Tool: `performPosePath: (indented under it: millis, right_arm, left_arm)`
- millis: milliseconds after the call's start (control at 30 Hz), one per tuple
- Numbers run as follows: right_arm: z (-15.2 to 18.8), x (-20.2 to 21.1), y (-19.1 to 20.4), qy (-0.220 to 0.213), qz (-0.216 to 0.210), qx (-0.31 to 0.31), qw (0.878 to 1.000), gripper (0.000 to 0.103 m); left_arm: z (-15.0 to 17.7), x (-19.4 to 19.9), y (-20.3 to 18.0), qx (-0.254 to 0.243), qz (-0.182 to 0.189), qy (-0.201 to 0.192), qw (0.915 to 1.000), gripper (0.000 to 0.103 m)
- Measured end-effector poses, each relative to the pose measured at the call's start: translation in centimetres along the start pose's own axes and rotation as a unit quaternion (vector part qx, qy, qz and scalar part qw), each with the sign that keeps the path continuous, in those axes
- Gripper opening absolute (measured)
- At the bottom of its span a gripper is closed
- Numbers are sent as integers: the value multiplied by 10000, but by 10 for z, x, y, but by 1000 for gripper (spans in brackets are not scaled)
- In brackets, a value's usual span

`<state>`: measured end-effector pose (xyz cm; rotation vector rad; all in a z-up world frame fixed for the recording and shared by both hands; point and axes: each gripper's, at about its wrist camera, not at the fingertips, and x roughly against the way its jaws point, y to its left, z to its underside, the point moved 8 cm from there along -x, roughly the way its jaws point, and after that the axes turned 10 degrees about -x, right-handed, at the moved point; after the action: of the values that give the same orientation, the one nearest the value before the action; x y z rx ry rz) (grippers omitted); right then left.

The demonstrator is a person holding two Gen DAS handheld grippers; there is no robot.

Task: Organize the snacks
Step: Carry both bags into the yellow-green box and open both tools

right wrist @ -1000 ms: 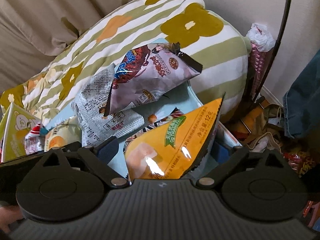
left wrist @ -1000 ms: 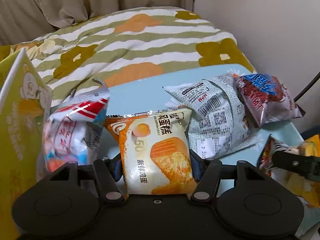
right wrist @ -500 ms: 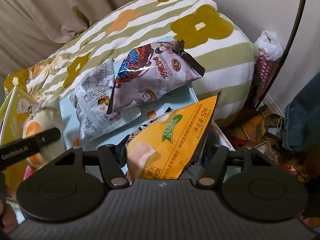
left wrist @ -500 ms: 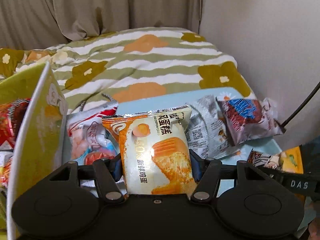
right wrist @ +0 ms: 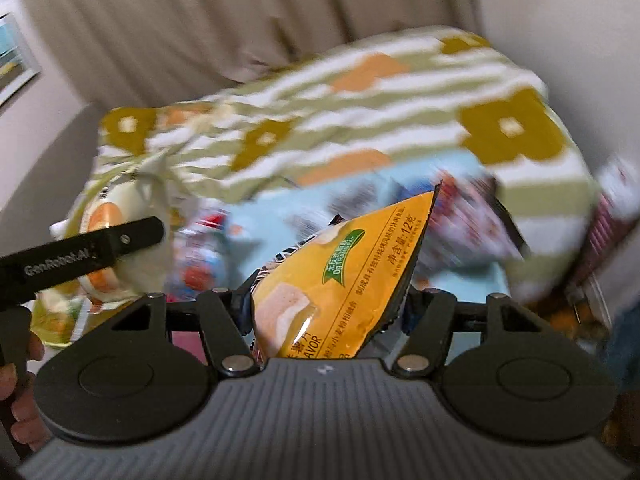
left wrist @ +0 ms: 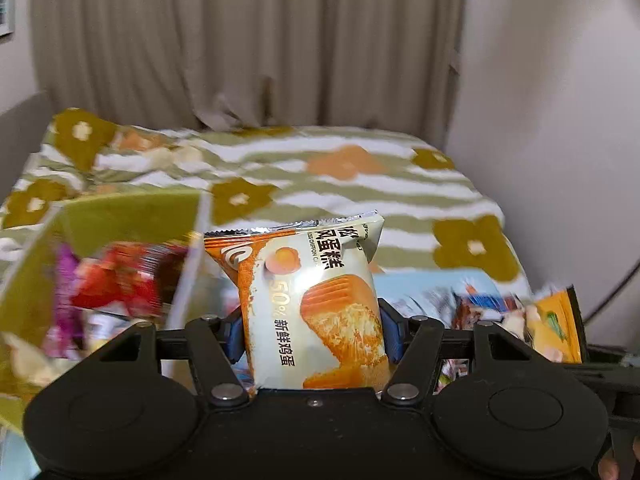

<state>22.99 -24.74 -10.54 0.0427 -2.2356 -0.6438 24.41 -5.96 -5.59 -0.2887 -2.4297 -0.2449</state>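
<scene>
Cake packet first: the cream-and-orange foil packet of chiffon cake [left wrist: 312, 304] stood upright between the blue-padded jaws of the left gripper [left wrist: 313, 334], which were partly closed and pressed on both its sides, holding it clear of the surface. To its left lay an open yellow-green carton [left wrist: 120, 216] with blurred red and purple wrappers [left wrist: 116, 284] inside; the cake packet was just beside the carton's white edge, not in it. Behind both spread a green-and-white striped quilt with mustard and orange flowers [left wrist: 340, 184], and behind that a beige curtain [left wrist: 240, 40].

The right gripper [right wrist: 326, 312] held a yellow-orange crisp bag with black edging [right wrist: 340, 280], tilted with its pointed corner up and to the right. Its jaws had closed from wide open within the last second, and they were now pinched on the bag's lower part. Under and behind it lay a pale blue desk [right wrist: 264, 216] carrying several more snack packets, too smeared to tell apart. In the right wrist view the left gripper's black finger reached in from the left edge, with the cake packet beyond it, well apart from the crisp bag. Part of a hand [right wrist: 20, 400] showed at the lower left edge.
</scene>
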Motion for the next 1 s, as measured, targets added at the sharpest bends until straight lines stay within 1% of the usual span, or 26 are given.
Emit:
performPosePath:
  millis: [100, 233, 333, 500, 633, 733, 833, 867, 933, 967, 1000]
  right_arm:
    - [-13, 3, 36, -3, -421, 356, 9985, 79]
    - [-27, 3, 92, -67, -942, 852, 9919, 79]
    - [-33, -1, 130, -85, -1257, 986, 9871, 79]
    - [-40, -12, 192, -184, -1517, 1096, 9822, 79]
    - [-41, -32, 238, -214, -1543, 1144, 9812, 79]
    - [-41, -49, 269, -191, -1515, 1097, 9822, 79]
    - [-38, -67, 291, -157, -1419, 1036, 9843, 79]
    - [-37, -72, 296, -150, -1376, 1019, 9851, 79]
    - [-34, -84, 304, -147, -1252, 974, 9872, 79]
    - [-33, -89, 306, -138, -1198, 949, 9882, 79]
    - [-32, -95, 309, -111, -1131, 910, 9893, 79]
  left_arm:
    - [-6, 22, 29, 222, -310, -145, 9992, 66]
    - [-10, 47, 77, 455, -723, -276, 9960, 66]
    - [-12, 58, 115, 595, -986, -314, 9928, 66]
    - [-8, 62, 176, 767, -1174, -241, 9898, 66]
    - [-5, 48, 212, 785, -1148, -61, 9903, 67]
    - [-1, 31, 234, 772, -1000, 120, 9919, 67]
    - [3, 8, 250, 768, -774, 279, 9936, 67]
    - [4, 3, 255, 780, -714, 329, 9939, 69]
    - [7, -10, 263, 811, -612, 400, 9940, 81]
    - [10, -13, 265, 795, -548, 411, 9945, 94]
    - [11, -17, 268, 780, -472, 399, 9950, 99]
